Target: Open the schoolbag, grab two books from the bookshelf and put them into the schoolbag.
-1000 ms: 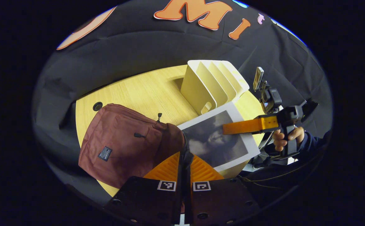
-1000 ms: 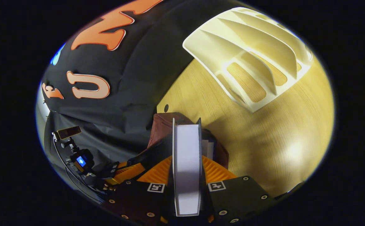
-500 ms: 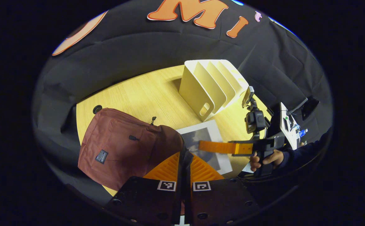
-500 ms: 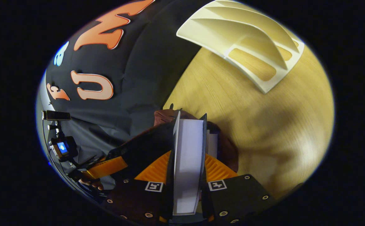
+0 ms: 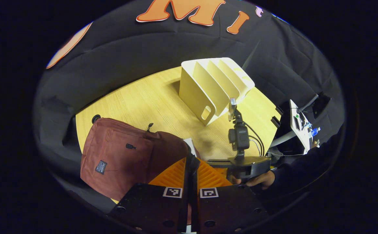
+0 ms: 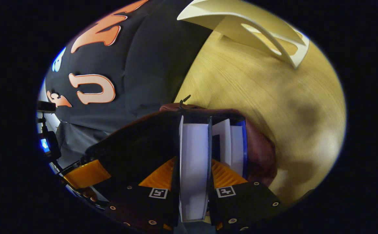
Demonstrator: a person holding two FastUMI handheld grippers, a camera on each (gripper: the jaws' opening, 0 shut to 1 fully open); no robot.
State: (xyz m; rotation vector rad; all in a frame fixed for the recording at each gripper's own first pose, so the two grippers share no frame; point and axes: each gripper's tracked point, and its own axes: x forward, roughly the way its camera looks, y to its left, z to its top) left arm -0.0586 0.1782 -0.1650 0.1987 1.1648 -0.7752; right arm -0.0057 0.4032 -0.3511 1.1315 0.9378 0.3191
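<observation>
The maroon schoolbag (image 5: 117, 159) lies on the wooden table (image 5: 149, 100) at the left. My left gripper (image 5: 191, 162) is shut on the rim of its opening and holds it up. Just to the right, a hand holds my right gripper (image 5: 244, 165) low beside the bag, and one book corner (image 5: 192, 146) peeks out behind the rim. In the right gripper view my right gripper (image 6: 193, 159) is shut on a book (image 6: 193, 182), page edge toward me, at the bag's dark mouth (image 6: 136, 143). A second book (image 6: 232, 146) stands inside the bag. The cream bookshelf (image 5: 213, 86) has bare slots.
The bookshelf (image 6: 250, 29) stands beyond the bag, with bare tabletop (image 6: 257, 97) between them. The left gripper (image 6: 84, 174) shows at the bag's left side. A cable hole (image 5: 95, 118) marks the table's left corner. Electronics on a stand (image 5: 301, 125) sit past the right edge.
My right gripper has brought the book down and left, from over the table to the bag's mouth. My left gripper has stayed shut on the bag's rim.
</observation>
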